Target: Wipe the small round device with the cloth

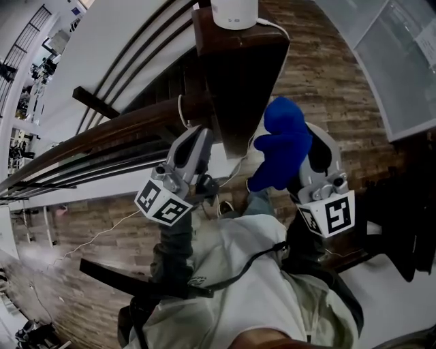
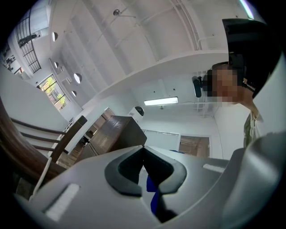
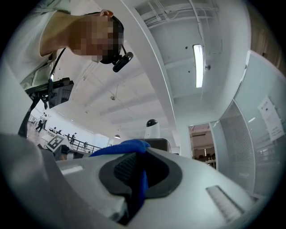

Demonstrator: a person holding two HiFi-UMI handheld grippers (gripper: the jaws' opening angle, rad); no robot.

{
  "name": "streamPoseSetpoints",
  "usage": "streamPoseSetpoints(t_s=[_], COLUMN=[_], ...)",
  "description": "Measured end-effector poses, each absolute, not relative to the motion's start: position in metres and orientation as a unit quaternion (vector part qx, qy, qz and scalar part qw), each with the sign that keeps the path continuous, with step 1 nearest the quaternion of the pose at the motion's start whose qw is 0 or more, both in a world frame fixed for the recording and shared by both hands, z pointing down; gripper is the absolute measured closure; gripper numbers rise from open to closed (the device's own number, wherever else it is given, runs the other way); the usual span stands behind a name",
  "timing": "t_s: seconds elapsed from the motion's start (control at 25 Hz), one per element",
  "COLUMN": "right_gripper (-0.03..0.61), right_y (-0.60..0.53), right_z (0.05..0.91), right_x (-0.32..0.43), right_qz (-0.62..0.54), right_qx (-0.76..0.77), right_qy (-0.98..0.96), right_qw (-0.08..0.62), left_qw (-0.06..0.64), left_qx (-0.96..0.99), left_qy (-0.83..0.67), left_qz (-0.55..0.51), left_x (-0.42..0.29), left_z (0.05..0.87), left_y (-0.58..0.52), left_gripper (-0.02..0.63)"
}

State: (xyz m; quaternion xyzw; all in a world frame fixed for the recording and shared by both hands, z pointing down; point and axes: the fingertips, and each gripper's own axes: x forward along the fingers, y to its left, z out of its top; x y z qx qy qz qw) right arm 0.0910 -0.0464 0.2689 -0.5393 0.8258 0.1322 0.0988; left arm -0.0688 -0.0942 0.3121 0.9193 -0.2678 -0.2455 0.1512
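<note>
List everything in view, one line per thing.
device: one, white, on top of the post
post: one, dark brown wood, ahead of both grippers
cloth: one, blue, bunched in the right gripper's jaws
cable: one, thin and white, trailing across the floor at the left
railing: one, dark wood rails, left of the post
floor: brown wood pattern, below and right of the post
shirt: one, light, on the person, at the bottom of the head view
left gripper: one, grey, jaws together, holding nothing, beside the railing
right gripper: one, grey, jaws shut on the cloth, below the post
</note>
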Motion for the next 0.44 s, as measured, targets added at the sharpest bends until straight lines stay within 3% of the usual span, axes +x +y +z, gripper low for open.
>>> streamPoseSetpoints(t_s=[0.44], right_gripper=[0.571], right_y=[-0.011], right_z=[0.262], right_x=[0.055], right_qz=[0.143], right_qx=[-0.544], right_qy=[0.82], right_qw=[0.109], left_qw=[0.129], left_qx=[0.923], left_qy=[-0.275], left_qz=[-0.237], left_x=[-0.113], left_z=[0.301], left_y=[-0.061], left_gripper=[0.612])
